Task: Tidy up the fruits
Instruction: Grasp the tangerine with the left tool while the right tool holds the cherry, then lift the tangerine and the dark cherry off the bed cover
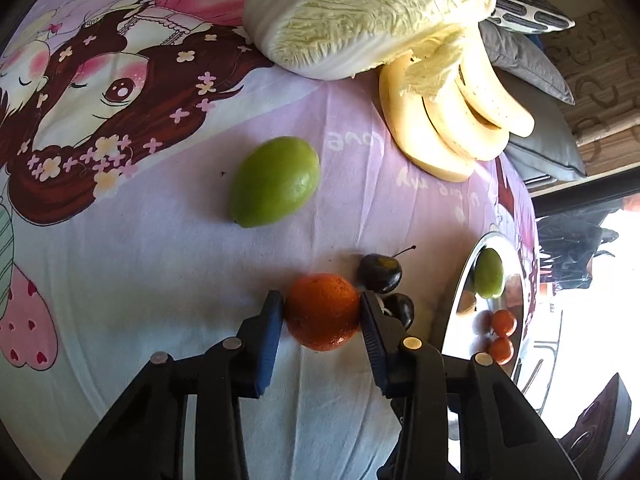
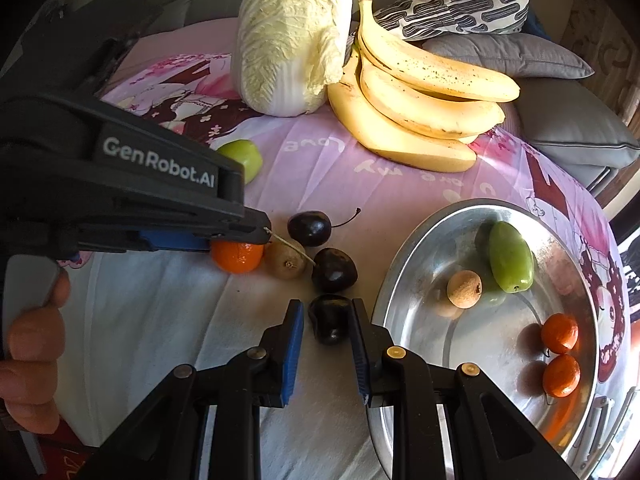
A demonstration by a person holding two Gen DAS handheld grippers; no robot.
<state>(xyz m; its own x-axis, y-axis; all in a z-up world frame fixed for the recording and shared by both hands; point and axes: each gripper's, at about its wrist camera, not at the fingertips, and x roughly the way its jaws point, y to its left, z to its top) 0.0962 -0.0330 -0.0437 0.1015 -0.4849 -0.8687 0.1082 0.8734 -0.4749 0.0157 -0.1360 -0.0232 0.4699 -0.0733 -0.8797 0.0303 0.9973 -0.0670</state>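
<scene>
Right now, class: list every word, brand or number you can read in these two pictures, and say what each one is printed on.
"GenRobot.AI": white brand on the side of the left gripper, seen in the right wrist view.
"Love": pale script on the pink tablecloth, upside down near the bananas.
More pale script on the cloth beside it: too distorted to read.
No numbers seen.

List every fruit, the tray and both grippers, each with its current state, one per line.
left gripper: shut on the orange on the cloth
orange: clamped between the pads
right gripper: fingers around a dark plum, grip unclear
dark plum: on cloth, between the fingers
two other plums: loose on cloth
kiwi: on cloth
green fruit: on cloth
metal tray: holds green fruit, longan, two oranges
bananas: bunched, leaning on cabbage
</scene>
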